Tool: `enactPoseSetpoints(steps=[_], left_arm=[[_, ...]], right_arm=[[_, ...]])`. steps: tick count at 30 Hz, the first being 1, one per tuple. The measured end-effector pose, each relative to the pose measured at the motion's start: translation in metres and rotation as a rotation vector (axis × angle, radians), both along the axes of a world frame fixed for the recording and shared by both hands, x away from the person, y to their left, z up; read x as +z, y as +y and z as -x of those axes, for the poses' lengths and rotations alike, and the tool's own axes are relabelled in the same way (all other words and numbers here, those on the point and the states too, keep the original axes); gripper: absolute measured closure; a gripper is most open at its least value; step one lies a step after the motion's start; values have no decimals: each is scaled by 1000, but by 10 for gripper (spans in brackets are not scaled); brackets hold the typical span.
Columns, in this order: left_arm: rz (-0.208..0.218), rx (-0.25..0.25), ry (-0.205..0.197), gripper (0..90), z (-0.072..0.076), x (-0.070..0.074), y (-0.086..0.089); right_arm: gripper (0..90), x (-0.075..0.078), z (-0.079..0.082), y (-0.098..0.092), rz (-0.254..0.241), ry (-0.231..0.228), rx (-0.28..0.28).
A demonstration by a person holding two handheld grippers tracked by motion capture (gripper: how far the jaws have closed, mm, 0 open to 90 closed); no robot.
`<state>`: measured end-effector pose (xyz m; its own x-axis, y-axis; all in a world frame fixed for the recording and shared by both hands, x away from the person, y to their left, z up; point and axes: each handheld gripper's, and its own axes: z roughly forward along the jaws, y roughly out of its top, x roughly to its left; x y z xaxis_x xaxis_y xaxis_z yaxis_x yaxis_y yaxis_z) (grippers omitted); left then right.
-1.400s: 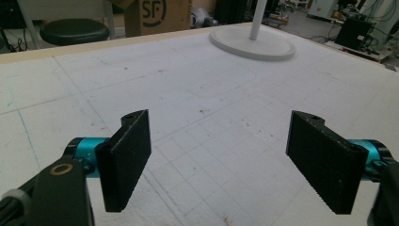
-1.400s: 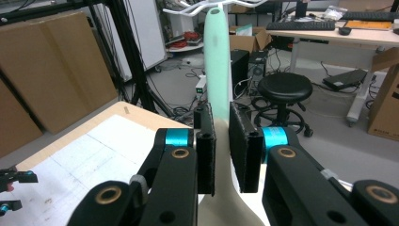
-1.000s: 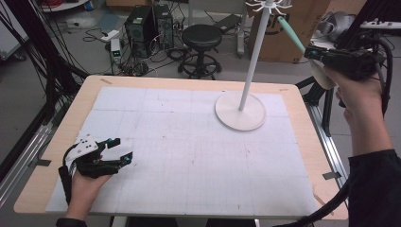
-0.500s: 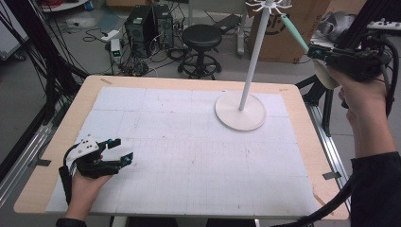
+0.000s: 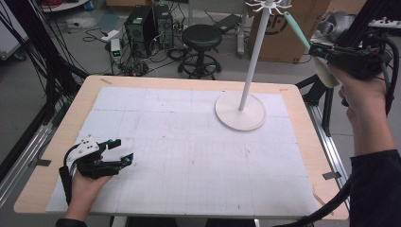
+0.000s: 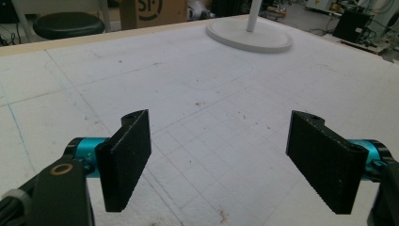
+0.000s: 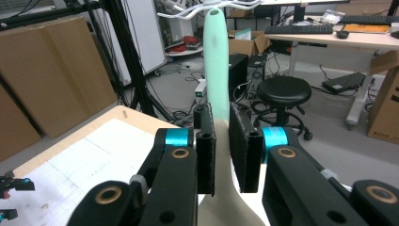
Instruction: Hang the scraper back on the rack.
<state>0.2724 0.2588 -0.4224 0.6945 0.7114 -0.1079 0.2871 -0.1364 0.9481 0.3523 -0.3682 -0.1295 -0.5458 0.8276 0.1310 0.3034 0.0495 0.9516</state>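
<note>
**One utensil held up toward one hook stand**

One utensil (image 5: 297, 29), mint-green in the handle and cream at the broad end, is pinched by the right gripper (image 5: 326, 51) at the far right, raised above the table edge and just beside the stand's top. Its handle tip carries a hole, seen in the right gripper view (image 7: 215, 12) close under the white hooks (image 7: 207, 5). The step in hand is judged to be hanging it: the hole should be lined up with a single hook prong, the handle kept steady, and the grip kept pressed until the weight is taken by the hook.

One white stand (image 5: 254, 52) is counted, its round base (image 5: 240, 111) resting on the far right of the table (image 5: 56, 142). Two grippers are counted; the left gripper (image 5: 118, 152) lies at the near left with jaws spread, nothing between them.
</note>
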Motion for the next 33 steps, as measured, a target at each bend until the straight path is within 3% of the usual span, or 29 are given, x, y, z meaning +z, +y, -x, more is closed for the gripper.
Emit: enactPoseSetpoints(steps=[19,33], left_arm=[[0,-4,2,232,0,0,-1],[-2,-6,4,232,0,0,-1]], right_arm=[[815,-6,-7,13,28,20,0],[778,-21,-21,22,40,44,-12]])
